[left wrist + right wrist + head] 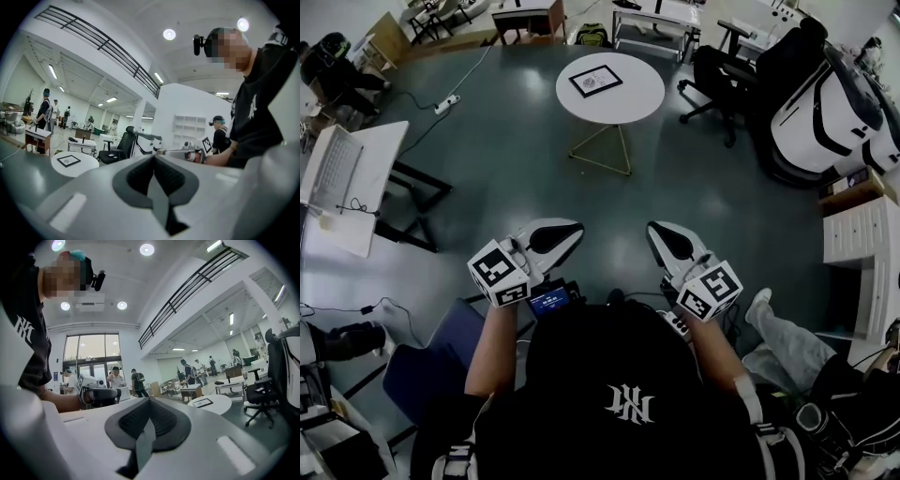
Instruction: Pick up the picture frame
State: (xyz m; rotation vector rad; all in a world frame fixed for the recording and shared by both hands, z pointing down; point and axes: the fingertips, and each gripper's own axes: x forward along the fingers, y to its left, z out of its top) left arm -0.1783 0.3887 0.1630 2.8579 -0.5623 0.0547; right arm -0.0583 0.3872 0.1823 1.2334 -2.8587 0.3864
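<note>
Head view: we hold both tongs out level in front of the body, over a dark grey-green floor (516, 159). The left gripper (567, 232) and the right gripper (661, 234) sit side by side, apart from each other, tips angled slightly inward. Each carries its marker cube near the hand.

Left gripper view: the jaws are pressed together along their whole length, with nothing between the ribbed pads. Right gripper view: the same, jaws closed tip to tip and empty.

The picture frame (595, 81) has a dark border and a pale picture. It lies flat on a round white table (630, 101) with thin yellowish wire legs, well ahead of both tongs and across open floor. It sits a little left of the tabletop's centre and is the only thing on the table. Neither gripper is near it. From the left gripper the frame shows low at the left; from the right gripper it shows low at the right.

Surroundings: a black office chair (712, 80) stands just right of the table. A white desk (356, 187) is at the far left. A white power strip (447, 103) with its cable lies on the floor. A white drawer unit (853, 234) is at the right edge. Other people stand far back in the hall.
</note>
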